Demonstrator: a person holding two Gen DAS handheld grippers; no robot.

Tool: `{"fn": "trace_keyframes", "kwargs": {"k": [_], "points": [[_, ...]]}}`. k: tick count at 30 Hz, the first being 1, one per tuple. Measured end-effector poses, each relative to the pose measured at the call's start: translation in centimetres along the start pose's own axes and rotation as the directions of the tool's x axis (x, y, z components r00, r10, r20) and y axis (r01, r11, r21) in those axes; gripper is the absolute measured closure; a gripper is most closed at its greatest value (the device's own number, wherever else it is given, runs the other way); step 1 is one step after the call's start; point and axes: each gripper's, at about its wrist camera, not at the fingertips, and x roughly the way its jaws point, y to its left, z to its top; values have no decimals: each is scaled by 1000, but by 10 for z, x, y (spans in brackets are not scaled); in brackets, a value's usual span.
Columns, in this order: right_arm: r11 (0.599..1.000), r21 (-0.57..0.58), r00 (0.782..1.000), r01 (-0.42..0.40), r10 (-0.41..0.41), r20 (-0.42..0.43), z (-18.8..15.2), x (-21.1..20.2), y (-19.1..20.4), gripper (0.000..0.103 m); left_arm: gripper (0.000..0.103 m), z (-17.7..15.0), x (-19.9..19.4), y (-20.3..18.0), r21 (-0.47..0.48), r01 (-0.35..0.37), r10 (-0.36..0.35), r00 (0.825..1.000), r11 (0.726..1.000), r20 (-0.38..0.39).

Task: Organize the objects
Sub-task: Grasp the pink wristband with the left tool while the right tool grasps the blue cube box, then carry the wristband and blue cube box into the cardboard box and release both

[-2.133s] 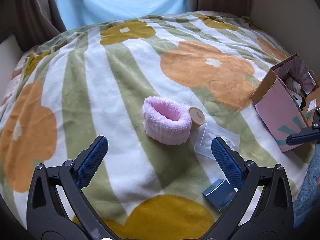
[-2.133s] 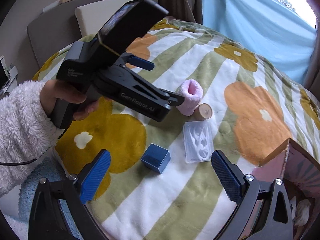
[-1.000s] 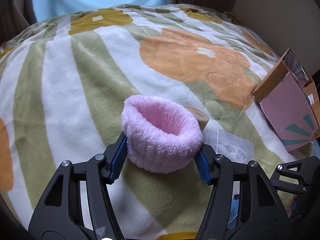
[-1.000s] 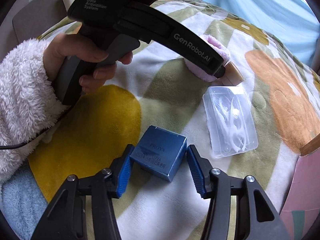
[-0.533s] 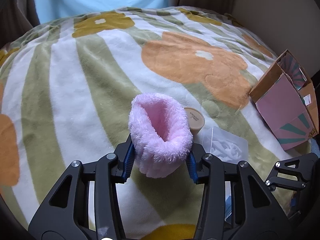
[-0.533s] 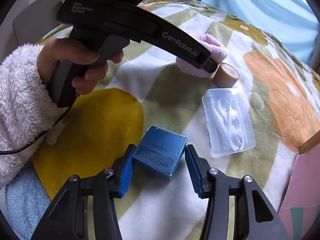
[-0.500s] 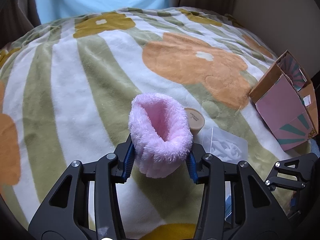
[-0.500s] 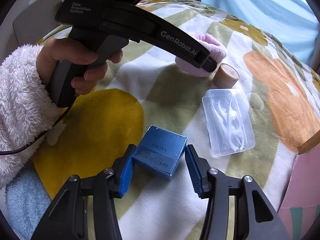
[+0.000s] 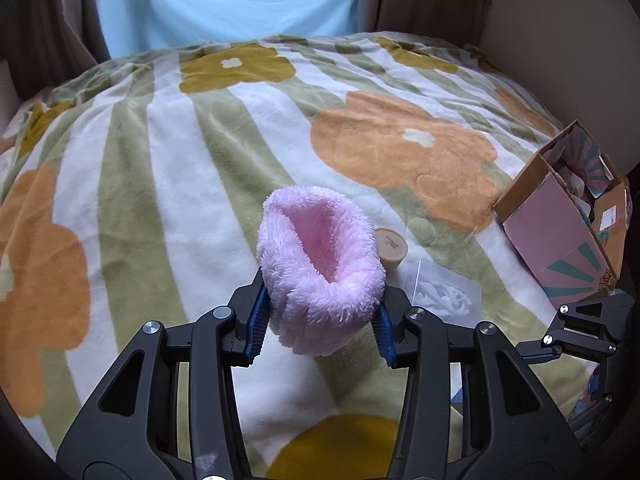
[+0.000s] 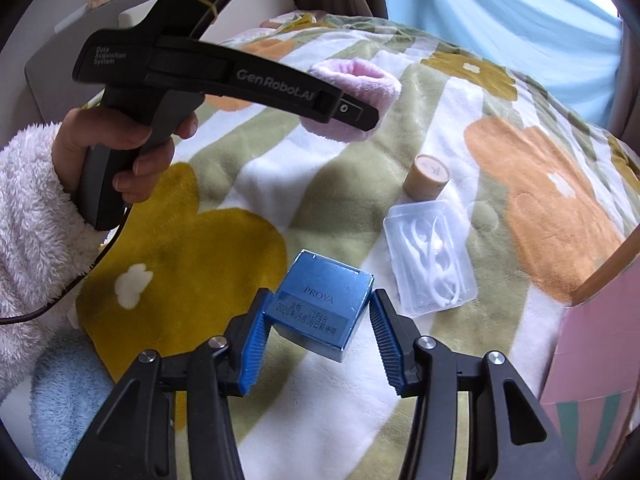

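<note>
With our left gripper [image 9: 320,322] clamped on the pink fluffy band [image 9: 320,268] and right gripper [image 10: 316,340] pinching the blue box [image 10: 324,304], we judge both lifted; next, the carton [image 9: 560,232] to our right.

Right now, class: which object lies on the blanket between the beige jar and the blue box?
The clear plastic case lies between the beige jar and the blue box, seen in the right wrist view.
</note>
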Motion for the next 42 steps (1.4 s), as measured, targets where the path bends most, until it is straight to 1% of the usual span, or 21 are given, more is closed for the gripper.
{"fn": "trace_keyframes", "kwargs": {"k": [2, 3, 5, 9, 12, 17, 24, 29, 32, 36, 42], "points": [[1000, 2, 1000, 7, -7, 18, 1, -10, -2, 57, 62, 5, -8, -2, -3, -26, 26, 1000, 1000, 13], [1000, 5, 1000, 11, -11, 27, 7, -14, -14, 57, 62, 8, -12, -2, -6, -37, 37, 999, 999, 18], [1000, 9, 999, 20, -20, 46, 15, -23, -19, 57, 62, 13, -22, -4, -10, -46, 46, 998, 999, 37], [999, 18, 995, 43, -44, 88, 17, -50, -12, 57, 62, 26, -42, -14, -10, -57, 57, 996, 998, 69], [998, 38, 990, 56, -60, 128, 19, -69, -21, 57, 62, 37, -55, -27, -1, -71, 71, 993, 997, 92], [994, 67, 980, 82, -93, 174, 19, -105, -36, 57, 62, 54, -73, -52, 11, -66, 64, 990, 998, 123], [986, 103, 962, 131, -152, 225, 10, -152, -66, 57, 62, 75, -83, -100, 47, -51, 43, 986, 998, 160], [974, 143, 947, 176, -207, 245, 1, -183, -95, 57, 62, 90, -80, -137, 72, -34, 21, 985, 997, 174], [962, 177, 936, 208, -248, 250, -8, -202, -117, 57, 62, 98, -71, -161, 89, -18, 2, 985, 996, 171], [945, 212, 924, 250, -298, 239, -19, -219, -146, 57, 62, 106, -53, -196, 120, 6, -25, 988, 993, 155], [909, 283, 909, 305, -367, 199, -44, -239, -196, 57, 62, 113, -19, -245, 154, 45, -64, 991, 987, 117]]}}
